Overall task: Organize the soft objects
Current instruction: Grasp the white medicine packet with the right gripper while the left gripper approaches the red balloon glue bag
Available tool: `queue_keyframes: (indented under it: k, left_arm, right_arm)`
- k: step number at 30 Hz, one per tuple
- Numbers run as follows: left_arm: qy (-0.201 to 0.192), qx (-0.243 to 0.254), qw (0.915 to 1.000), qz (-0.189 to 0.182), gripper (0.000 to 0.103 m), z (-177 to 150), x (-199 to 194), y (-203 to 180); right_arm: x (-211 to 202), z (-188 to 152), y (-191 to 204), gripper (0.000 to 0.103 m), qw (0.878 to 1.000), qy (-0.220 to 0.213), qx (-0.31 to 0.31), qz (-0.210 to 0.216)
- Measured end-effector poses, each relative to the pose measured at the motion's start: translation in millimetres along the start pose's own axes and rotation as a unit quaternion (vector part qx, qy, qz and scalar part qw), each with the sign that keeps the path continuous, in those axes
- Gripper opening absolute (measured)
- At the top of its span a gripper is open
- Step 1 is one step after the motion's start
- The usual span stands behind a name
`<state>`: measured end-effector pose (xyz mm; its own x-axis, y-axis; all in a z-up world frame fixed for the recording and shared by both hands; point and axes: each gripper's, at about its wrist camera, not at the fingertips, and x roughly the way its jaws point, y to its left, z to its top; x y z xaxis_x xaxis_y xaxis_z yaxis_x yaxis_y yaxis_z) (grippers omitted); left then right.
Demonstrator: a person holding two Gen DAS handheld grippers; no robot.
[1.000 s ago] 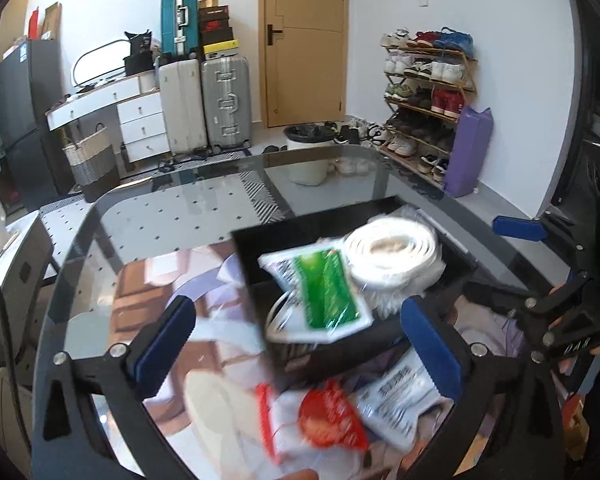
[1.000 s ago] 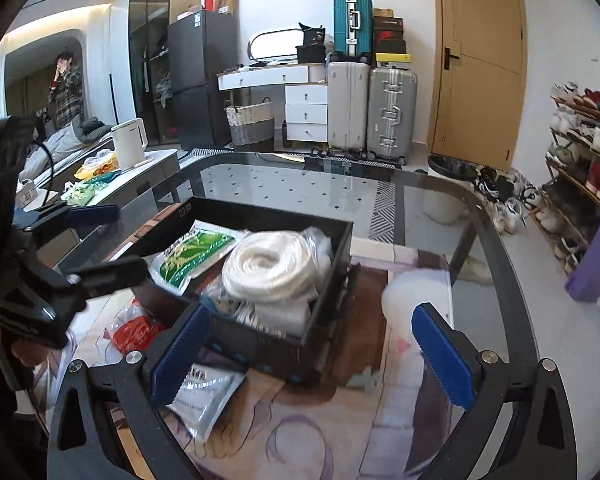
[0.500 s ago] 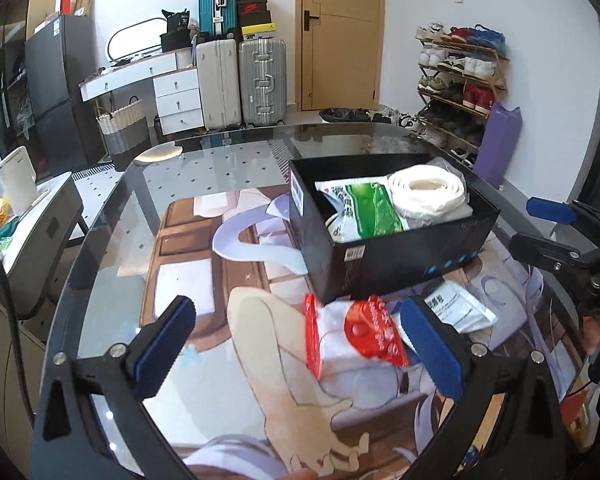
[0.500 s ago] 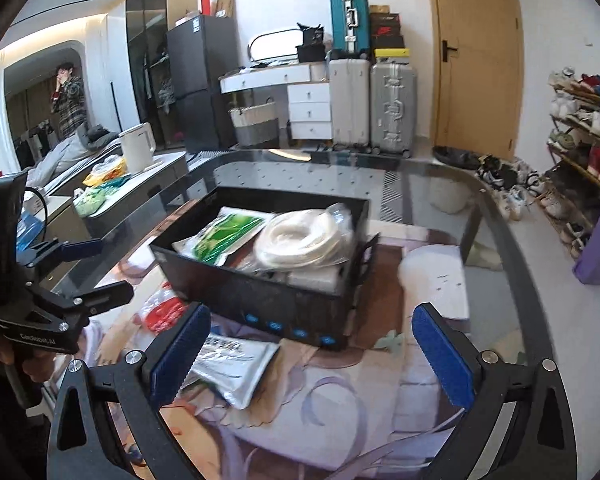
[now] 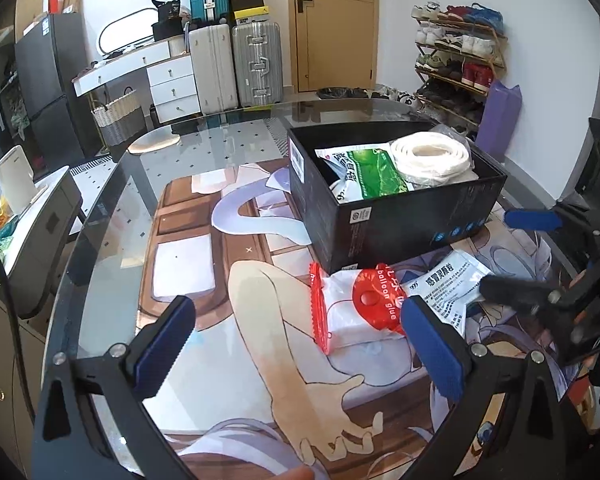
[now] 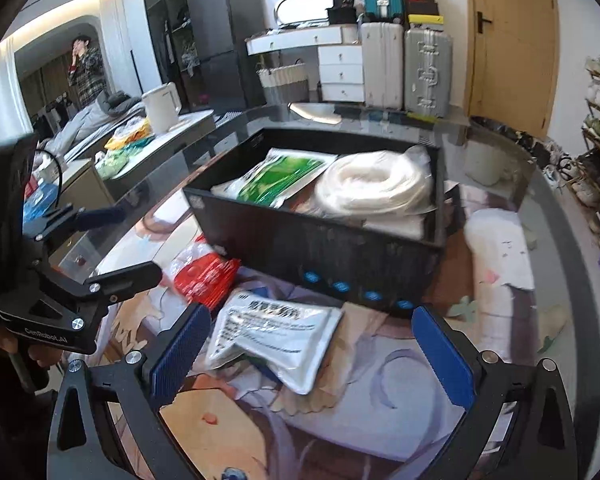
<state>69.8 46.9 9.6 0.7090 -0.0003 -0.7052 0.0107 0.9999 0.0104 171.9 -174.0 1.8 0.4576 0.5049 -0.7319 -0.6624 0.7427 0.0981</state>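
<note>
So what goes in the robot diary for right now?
left gripper: open, empty | right gripper: open, empty | red packet, white packet: outside black box

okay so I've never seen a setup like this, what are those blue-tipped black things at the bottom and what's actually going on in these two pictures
A person holds a two-finger tool in each hand, and each carries a camera looking out along its blue-padded fingers. One picture comes from the left hand-held gripper, the other from the right hand-held gripper. Both are open and hold nothing. On the glass table stands a black box containing a green packet and a white coil. In front of it lie a red and white bag and a white sachet, not yet put away.
</note>
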Motion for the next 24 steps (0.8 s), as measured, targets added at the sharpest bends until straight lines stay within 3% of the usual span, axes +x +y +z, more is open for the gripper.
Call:
queue_keyframes:
  k: [12, 24]
  left_arm:
    - [0.006, -0.013, 0.9999, 0.001, 0.103, -0.1, 3.1, 10.3]
    - [0.01, -0.012, 0.9999, -0.004, 0.103, -1.2, 5.1, 9.7]
  right_arm:
    - [34.2, -8.8, 25.0, 0.102, 0.999, 0.049, -0.025, 0.005]
    - [48.5, -9.8, 26.8, 0.102, 0.996, 0.072, -0.026, -0.037]
